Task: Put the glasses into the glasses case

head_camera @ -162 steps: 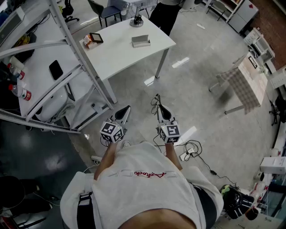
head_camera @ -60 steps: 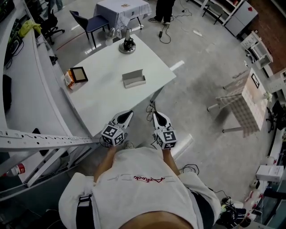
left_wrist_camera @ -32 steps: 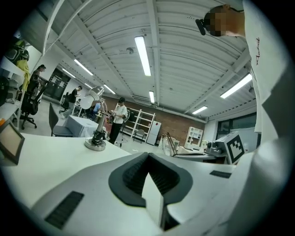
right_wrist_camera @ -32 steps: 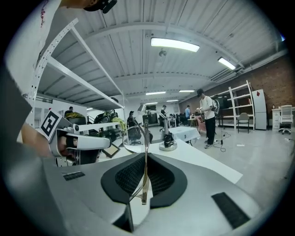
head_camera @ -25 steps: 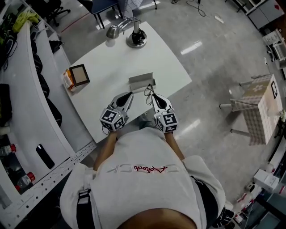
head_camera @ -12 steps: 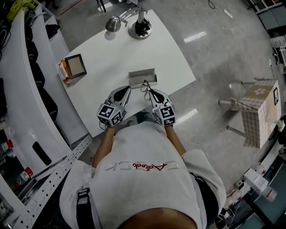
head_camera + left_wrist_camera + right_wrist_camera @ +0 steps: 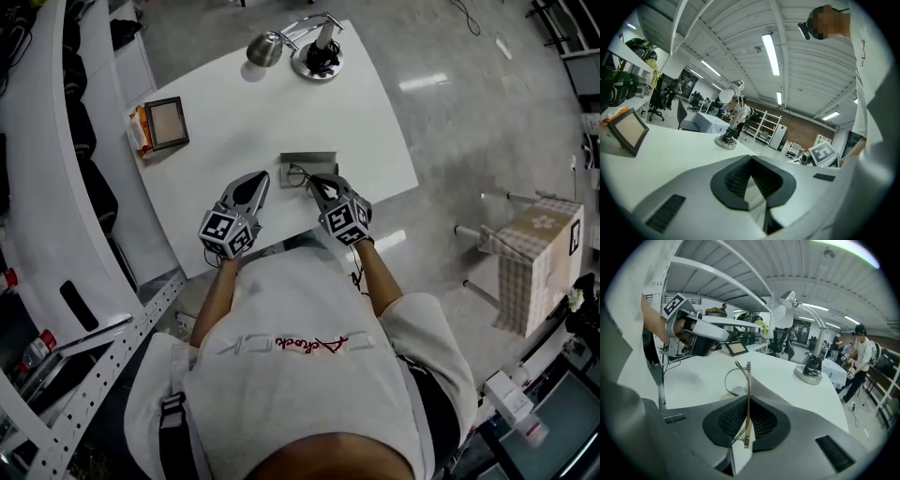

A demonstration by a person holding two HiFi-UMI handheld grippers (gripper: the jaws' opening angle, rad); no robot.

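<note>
My white worktop (image 7: pixel 272 98) carries a desk lamp (image 7: pixel 317 58) at its far edge. A dark frame (image 7: pixel 169 122) touches an orange packet (image 7: pixel 137 141) near the left edge, and the grey glasses case (image 7: pixel 314 161) lies towards the near edge.

The table (image 7: pixel 281 94) is white, the glasses case (image 7: pixel 319 157) grey, the side cloth (image 7: pixel 530 272) beige-checked

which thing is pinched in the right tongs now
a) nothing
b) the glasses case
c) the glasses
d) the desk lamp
c: in the right gripper view the right tongs are closed on the thin metal frame of the glasses, which sticks up out of them over the white table.
</note>
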